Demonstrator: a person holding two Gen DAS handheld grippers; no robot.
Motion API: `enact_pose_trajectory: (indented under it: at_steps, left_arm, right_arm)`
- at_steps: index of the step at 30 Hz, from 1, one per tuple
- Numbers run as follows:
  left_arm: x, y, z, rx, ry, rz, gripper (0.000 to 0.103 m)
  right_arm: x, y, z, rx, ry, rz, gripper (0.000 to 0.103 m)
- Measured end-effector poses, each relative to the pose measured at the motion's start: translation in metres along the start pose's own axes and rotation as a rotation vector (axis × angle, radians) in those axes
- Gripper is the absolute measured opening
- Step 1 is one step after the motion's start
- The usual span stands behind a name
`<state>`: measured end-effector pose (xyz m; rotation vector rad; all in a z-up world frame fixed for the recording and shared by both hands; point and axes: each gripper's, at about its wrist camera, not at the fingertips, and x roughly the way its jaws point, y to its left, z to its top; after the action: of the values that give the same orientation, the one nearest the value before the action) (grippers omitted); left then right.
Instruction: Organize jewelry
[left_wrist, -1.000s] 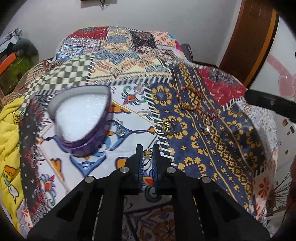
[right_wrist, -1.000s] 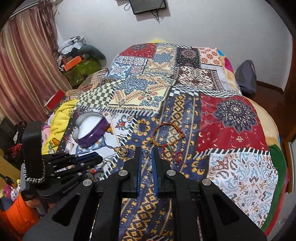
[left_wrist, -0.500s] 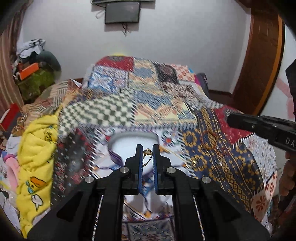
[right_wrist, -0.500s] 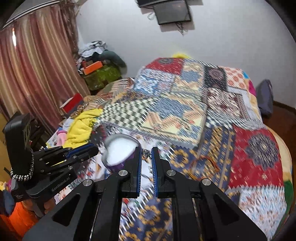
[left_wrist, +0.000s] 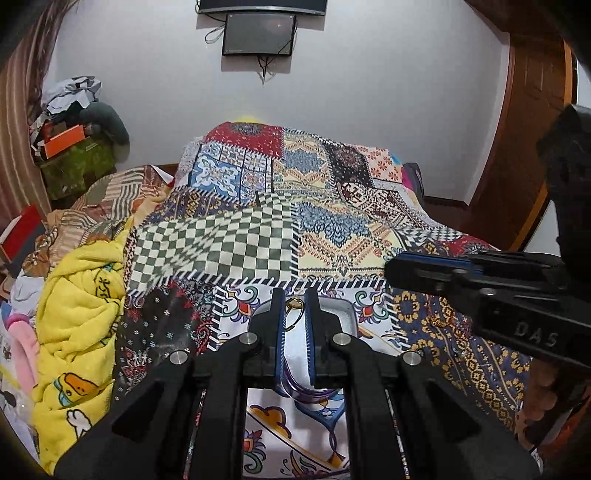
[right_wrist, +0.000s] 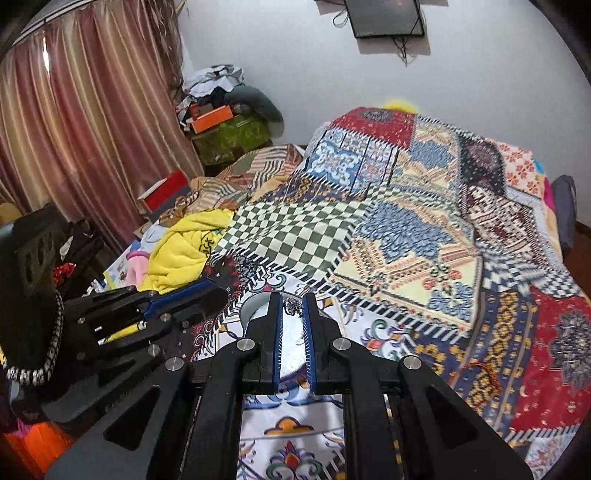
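My left gripper (left_wrist: 294, 300) is shut on a gold ring (left_wrist: 294, 304), held just above the purple heart-shaped box (left_wrist: 340, 314) with its white lining. My right gripper (right_wrist: 293, 304) is shut on a small silver piece of jewelry (right_wrist: 293, 306) and hovers over the same box (right_wrist: 255, 308). Each gripper shows in the other's view: the right one (left_wrist: 443, 271) at the right, the left one (right_wrist: 177, 299) at the left. An orange beaded bracelet (right_wrist: 484, 376) lies on the blue-and-gold quilt patch to the right.
A patchwork quilt (left_wrist: 280, 206) covers the bed. A yellow blanket (left_wrist: 81, 314) is bunched along its left edge. Boxes and clothes (right_wrist: 221, 118) are piled by the curtain. A screen (left_wrist: 258, 33) hangs on the far wall.
Both grippers have swung left with their pieces, from the jewelry on the blue patch to above the heart-shaped box, and the views have tilted up toward the wall.
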<state>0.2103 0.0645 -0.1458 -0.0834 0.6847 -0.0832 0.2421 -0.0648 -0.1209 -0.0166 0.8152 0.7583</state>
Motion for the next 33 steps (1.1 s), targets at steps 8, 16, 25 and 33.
enact_pose_trajectory:
  at_steps: [8, 16, 25, 33]
  left_arm:
    - [0.029, 0.002, -0.011, 0.014, 0.056, -0.039, 0.008]
    - [0.048, 0.006, -0.011, 0.015, 0.071, -0.054, 0.008]
    - [0.054, 0.019, -0.005, -0.037, 0.081, -0.049, 0.008]
    - [0.039, 0.020, 0.003, -0.034, 0.060, -0.041, 0.019]
  right_arm:
    - [0.035, -0.001, -0.006, 0.006, 0.067, 0.006, 0.009]
    - [0.050, -0.010, -0.009, 0.015, 0.107, 0.011, 0.009]
    - [0.053, -0.011, -0.010, 0.008, 0.111, 0.018, 0.010]
    - [0.049, -0.009, -0.011, 0.000, 0.123, 0.006, 0.029]
